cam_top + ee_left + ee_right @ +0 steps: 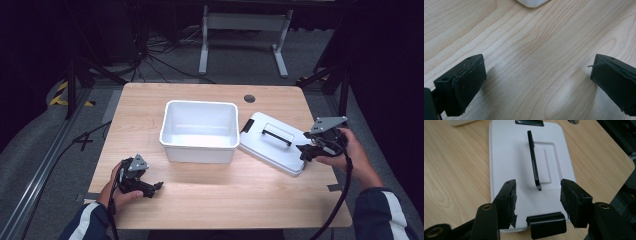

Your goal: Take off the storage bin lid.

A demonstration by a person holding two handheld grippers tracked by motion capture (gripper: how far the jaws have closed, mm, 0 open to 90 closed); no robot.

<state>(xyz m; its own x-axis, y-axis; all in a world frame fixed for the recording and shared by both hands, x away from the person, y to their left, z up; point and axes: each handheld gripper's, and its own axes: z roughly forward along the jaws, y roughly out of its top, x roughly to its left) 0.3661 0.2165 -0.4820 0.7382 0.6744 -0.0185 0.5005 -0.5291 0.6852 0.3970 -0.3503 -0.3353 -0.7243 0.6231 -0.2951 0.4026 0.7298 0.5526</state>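
An empty white plastic bin (199,131) stands in the middle of the wooden table (210,192). Its white lid (272,144) lies flat to the bin's right, with a black handle (277,135) on top. In the right gripper view the lid (511,157) stretches away under the jaws, its black handle (533,160) running lengthwise and a black latch (546,223) at its near edge. My right gripper (537,200) is open just above that near end, a jaw either side of the handle's tip. My left gripper (150,189) rests open at the front left; my left gripper (537,77) has bare wood between its jaws.
A round cable hole (249,98) sits at the table's back right. A corner of the bin (532,3) shows at the top of the left gripper view. Beyond the table are a white desk frame (245,30) and cables on a dark floor.
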